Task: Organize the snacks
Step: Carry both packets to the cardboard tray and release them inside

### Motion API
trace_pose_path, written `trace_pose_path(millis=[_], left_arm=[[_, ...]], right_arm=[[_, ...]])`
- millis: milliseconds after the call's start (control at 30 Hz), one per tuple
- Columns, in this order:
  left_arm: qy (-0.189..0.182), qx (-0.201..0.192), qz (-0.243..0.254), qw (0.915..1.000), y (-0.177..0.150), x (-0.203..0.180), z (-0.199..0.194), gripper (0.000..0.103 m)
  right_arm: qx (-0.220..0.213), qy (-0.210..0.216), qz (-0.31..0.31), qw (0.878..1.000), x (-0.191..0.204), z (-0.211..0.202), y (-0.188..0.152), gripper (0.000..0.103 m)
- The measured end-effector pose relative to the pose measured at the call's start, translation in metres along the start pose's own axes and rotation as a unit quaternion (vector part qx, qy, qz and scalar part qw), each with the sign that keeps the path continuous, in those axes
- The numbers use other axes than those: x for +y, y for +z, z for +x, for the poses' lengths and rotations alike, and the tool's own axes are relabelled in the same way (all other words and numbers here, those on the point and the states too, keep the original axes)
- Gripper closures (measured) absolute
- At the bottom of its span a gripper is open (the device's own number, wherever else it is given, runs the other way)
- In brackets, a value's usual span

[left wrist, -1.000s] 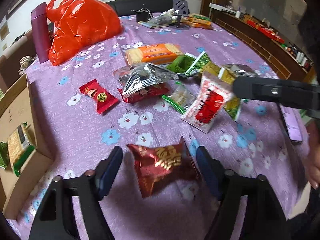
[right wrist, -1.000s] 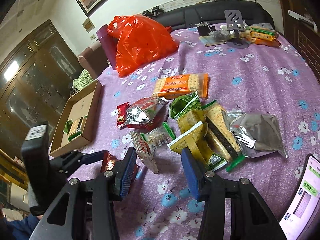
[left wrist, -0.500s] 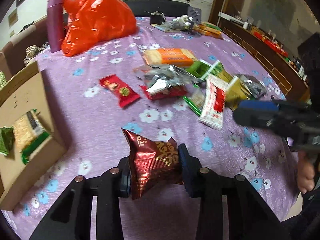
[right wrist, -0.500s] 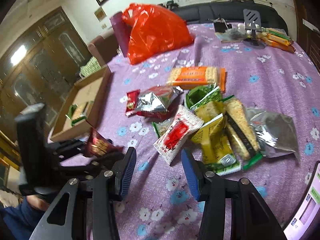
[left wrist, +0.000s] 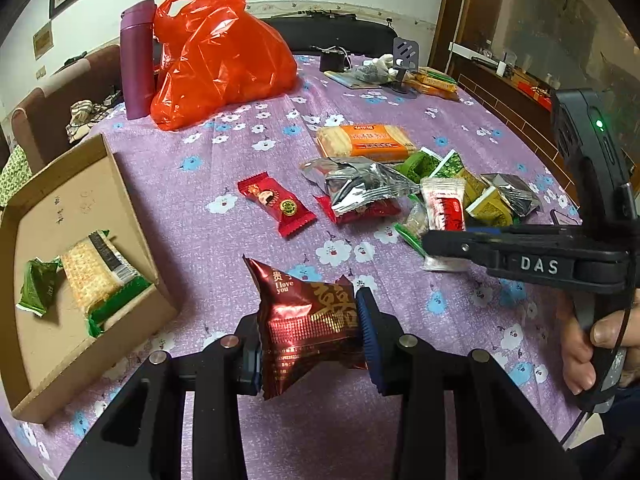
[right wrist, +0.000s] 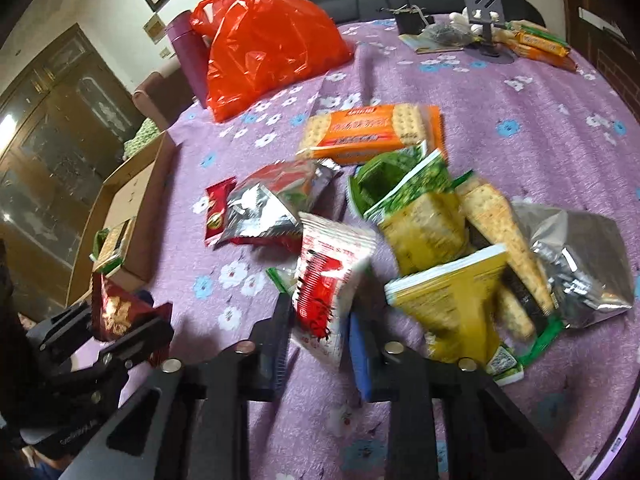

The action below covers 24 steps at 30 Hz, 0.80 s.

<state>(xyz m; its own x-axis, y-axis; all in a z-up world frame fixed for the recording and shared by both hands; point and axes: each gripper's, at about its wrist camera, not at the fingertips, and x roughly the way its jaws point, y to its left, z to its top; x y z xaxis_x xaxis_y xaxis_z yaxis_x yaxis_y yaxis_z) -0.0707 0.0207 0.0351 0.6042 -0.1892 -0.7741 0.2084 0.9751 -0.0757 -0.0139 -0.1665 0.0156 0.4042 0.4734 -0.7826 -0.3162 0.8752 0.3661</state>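
My left gripper [left wrist: 308, 334] is shut on a dark red foil snack packet [left wrist: 304, 320], held just above the purple flowered tablecloth [left wrist: 192, 184]. To its left lies an open cardboard box [left wrist: 68, 204] holding a cracker packet [left wrist: 94, 276] and a green packet [left wrist: 38, 288]. My right gripper [right wrist: 320, 344] is closing on a white and red snack packet [right wrist: 328, 276]; its pads press the packet's lower sides. In the left wrist view the right gripper [left wrist: 436, 242] reaches in from the right, over that packet [left wrist: 444, 206]. The right wrist view shows the left gripper [right wrist: 120, 332] at lower left.
More snacks lie mid-table: an orange cracker pack [left wrist: 364, 142], a silver bag [left wrist: 360, 188], a small red candy packet [left wrist: 276, 202], and yellow and green packets [right wrist: 436, 232]. An orange plastic bag [left wrist: 216, 52] and a purple flask [left wrist: 138, 60] stand at the back left.
The left gripper shut on the dark red packet and lifted it off the cloth. The right gripper came down over the white and red packet and closed on it.
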Motion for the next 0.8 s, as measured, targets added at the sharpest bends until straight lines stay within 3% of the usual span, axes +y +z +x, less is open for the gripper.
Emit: trace_pose_path(millis=[167, 333, 800], left_arm=[[0.002, -0.008, -0.005, 1.0, 0.002, 0.006, -0.005, 0.066], [0.012, -0.02, -0.013, 0.9997, 0.005, 0.014, -0.014, 0.066], [0.065, -0.05, -0.055, 0.9951, 0.013, 0.058, -0.04, 0.066]], right_arm=[[-0.024, -0.002, -0.03, 0.999, 0.014, -0.015, -0.002, 0.082], [-0.037, 0.029, -0.047, 0.998, 0.03, -0.025, -0.001, 0.082], [-0.031, 0.076, -0.082, 0.993, 0.074, -0.019, 0.009, 0.082]])
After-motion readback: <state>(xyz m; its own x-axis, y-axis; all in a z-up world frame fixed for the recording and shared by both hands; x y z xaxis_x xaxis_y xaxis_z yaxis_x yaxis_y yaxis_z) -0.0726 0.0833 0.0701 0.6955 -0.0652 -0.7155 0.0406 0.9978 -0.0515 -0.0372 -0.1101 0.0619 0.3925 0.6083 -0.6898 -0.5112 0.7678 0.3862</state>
